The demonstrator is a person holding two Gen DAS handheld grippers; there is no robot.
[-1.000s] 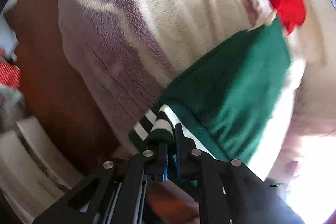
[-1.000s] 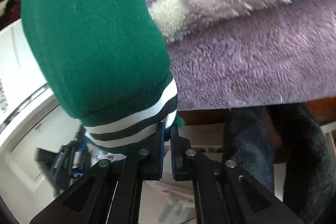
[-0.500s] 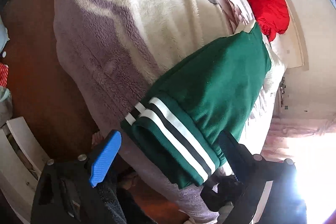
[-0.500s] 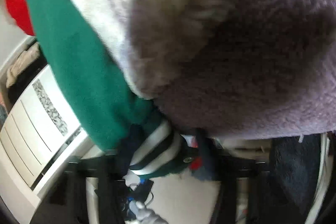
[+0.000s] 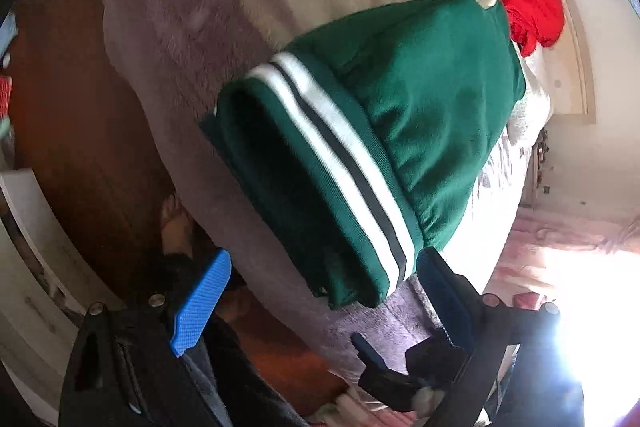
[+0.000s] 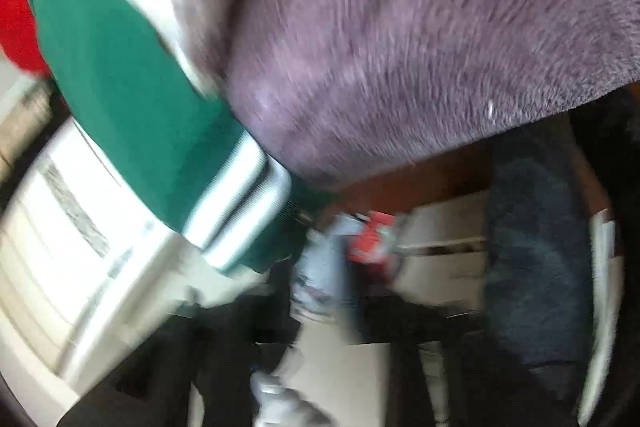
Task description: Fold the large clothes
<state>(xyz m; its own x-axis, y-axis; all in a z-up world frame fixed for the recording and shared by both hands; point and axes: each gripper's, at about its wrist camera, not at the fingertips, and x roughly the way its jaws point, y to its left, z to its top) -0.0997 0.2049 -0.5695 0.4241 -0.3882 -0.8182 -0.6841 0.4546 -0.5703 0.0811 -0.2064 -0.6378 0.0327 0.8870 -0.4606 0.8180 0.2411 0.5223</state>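
We saw the left claw (image 5: pixel 320 291) spread wide, released from the green garment (image 5: pixel 400 131) lying folded on the purple blanket (image 5: pixel 168 39). Right claw (image 6: pixel 304 343) blurred, opening; a second ago both clamped the striped cuff (image 6: pixel 244 199).

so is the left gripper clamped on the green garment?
No: the left gripper stands wide open, its blue pads clear of the green garment.

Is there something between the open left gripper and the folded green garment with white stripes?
No, nothing visible. The left gripper is open just before the striped hem of the folded green garment, which lies on the purple and cream fleece blanket. Only blanket lies between them.
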